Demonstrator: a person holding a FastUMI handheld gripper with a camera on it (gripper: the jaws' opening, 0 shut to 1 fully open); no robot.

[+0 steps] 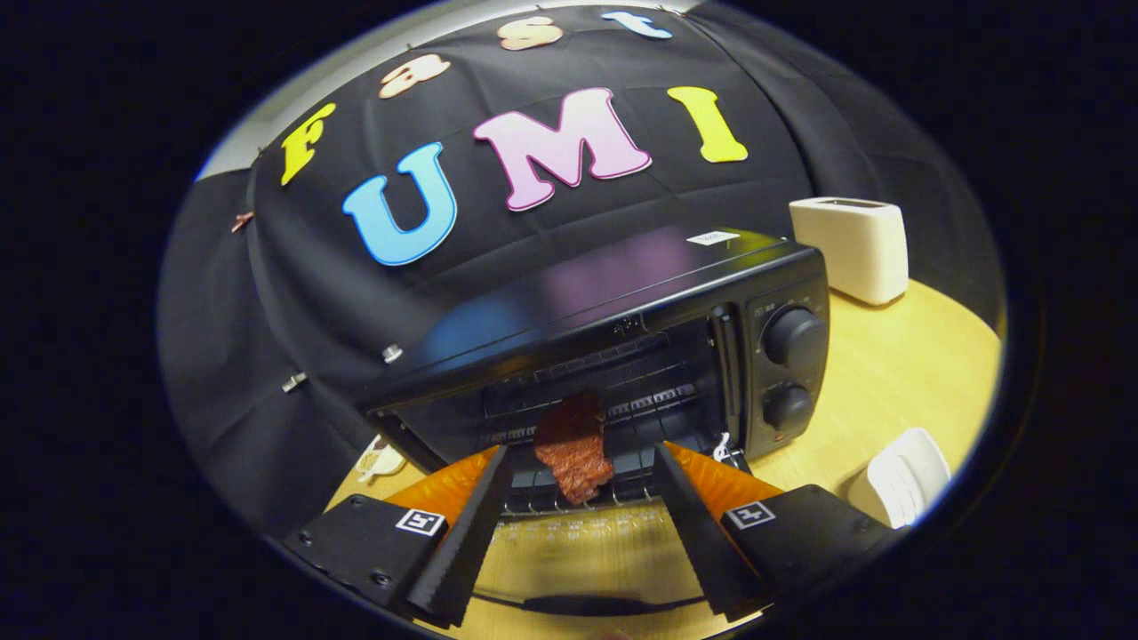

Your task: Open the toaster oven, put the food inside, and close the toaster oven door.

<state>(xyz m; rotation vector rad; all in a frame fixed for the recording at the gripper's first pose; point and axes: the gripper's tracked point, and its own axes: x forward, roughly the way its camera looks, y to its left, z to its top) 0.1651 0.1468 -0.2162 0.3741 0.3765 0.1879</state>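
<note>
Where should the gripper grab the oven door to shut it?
Probably by the handle along the front edge of the open door, coming from below and lifting. The door lies flat beneath the open gripper, and the meat already sits on the rack.
</note>
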